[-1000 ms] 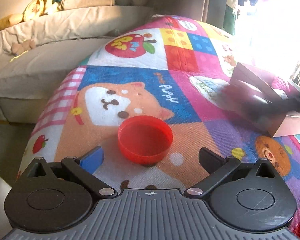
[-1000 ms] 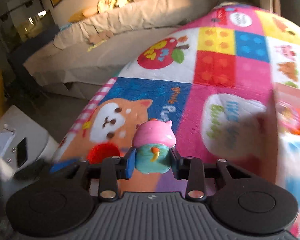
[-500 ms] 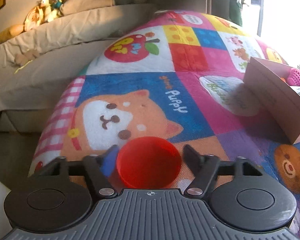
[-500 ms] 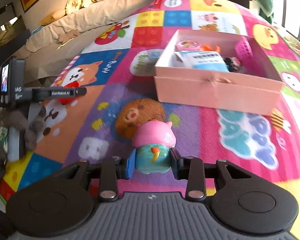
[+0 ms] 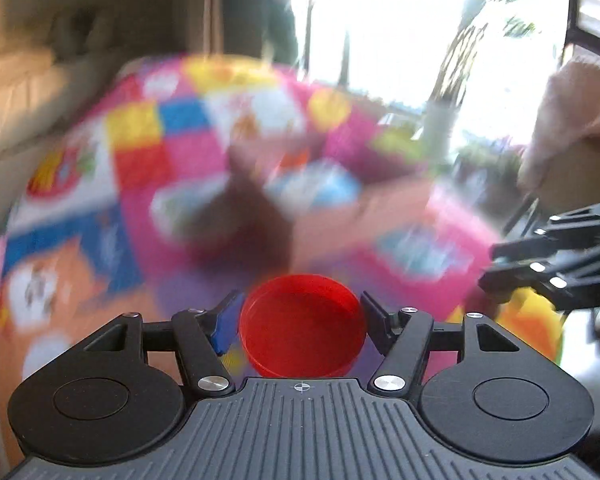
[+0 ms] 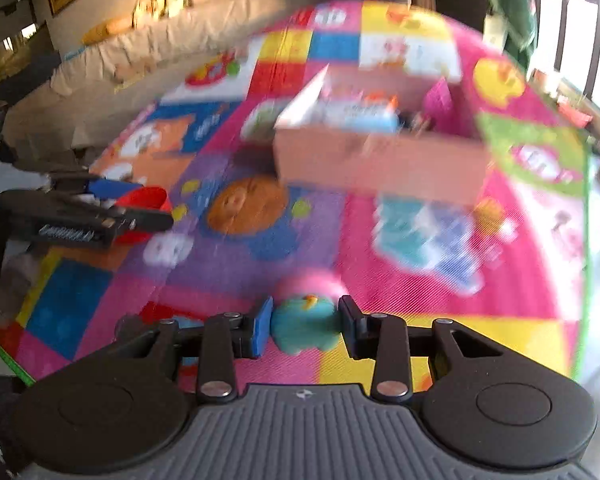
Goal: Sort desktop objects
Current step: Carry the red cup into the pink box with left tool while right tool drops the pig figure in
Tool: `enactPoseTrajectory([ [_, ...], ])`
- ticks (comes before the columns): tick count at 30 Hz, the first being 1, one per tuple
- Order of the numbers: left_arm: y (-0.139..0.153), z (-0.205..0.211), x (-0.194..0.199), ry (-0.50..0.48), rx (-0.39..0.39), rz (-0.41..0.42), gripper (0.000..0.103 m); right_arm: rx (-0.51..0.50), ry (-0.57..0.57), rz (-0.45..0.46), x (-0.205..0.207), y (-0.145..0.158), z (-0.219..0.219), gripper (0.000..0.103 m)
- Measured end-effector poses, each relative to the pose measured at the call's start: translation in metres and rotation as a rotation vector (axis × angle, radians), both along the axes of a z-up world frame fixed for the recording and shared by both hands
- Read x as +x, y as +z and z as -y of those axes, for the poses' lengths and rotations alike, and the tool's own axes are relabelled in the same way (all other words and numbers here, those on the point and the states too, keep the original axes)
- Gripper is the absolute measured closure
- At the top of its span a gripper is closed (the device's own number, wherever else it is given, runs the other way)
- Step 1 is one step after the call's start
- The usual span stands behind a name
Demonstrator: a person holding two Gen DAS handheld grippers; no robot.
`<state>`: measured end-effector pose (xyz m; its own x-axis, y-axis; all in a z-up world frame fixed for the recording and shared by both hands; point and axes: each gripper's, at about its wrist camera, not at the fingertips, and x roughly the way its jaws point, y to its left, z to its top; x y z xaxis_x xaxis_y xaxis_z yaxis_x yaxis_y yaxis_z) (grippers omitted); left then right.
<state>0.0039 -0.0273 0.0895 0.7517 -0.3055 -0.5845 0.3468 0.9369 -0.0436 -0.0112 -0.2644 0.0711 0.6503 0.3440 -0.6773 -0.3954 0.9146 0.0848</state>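
Note:
My left gripper [image 5: 300, 320] is shut on a red round lid [image 5: 302, 324] and holds it above the colourful play mat [image 5: 148, 168]. It also shows at the left of the right wrist view [image 6: 140, 208] with the red lid [image 6: 148, 200] in it. My right gripper [image 6: 305, 326] is shut on a small toy figure with a pink top and teal body [image 6: 306, 320], held above the mat [image 6: 260, 272]. The pink cardboard box [image 6: 380, 160] with several items inside sits ahead of it. Both views are blurred by motion.
A beige sofa [image 6: 140, 60] with soft toys runs along the left behind the mat. Bright windows [image 5: 400, 32] lie to the right. The right gripper [image 5: 552, 264] shows at the right edge of the left wrist view.
My left gripper closed on the red lid, lifted it and swung right toward the box. My right gripper, still holding the toy figure, shifted over the mat.

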Motion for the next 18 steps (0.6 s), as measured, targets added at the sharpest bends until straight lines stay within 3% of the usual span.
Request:
enactPoseTrajectory([
  [5,0.035,0.031,0.041,0.018,-0.033,0.165,0.034,0.053,-0.083,0.218,0.021,0.061,0.030,0.071],
  [8,0.034,0.041,0.074,0.052,-0.056,0.149,0.034,0.104,-0.092,0.260,0.050,0.082,0.036,0.079],
  [10,0.024,0.043,0.091,0.088,-0.040,0.134,0.034,0.146,-0.081,0.255,0.073,0.091,0.037,0.079],
  [13,0.006,0.034,0.097,0.121,-0.047,0.073,0.034,0.105,-0.115,0.286,0.082,0.093,0.046,0.079],
  [15,-0.006,0.024,0.090,0.114,-0.065,0.045,0.034,0.062,-0.169,0.286,0.070,0.080,0.074,0.073],
  [17,-0.021,0.019,0.082,0.110,-0.061,0.022,0.034,0.093,-0.259,0.223,0.053,0.056,0.109,0.036],
  [18,-0.027,0.017,0.079,0.109,-0.064,0.004,0.034,0.144,-0.311,0.171,0.041,0.039,0.129,0.032],
])
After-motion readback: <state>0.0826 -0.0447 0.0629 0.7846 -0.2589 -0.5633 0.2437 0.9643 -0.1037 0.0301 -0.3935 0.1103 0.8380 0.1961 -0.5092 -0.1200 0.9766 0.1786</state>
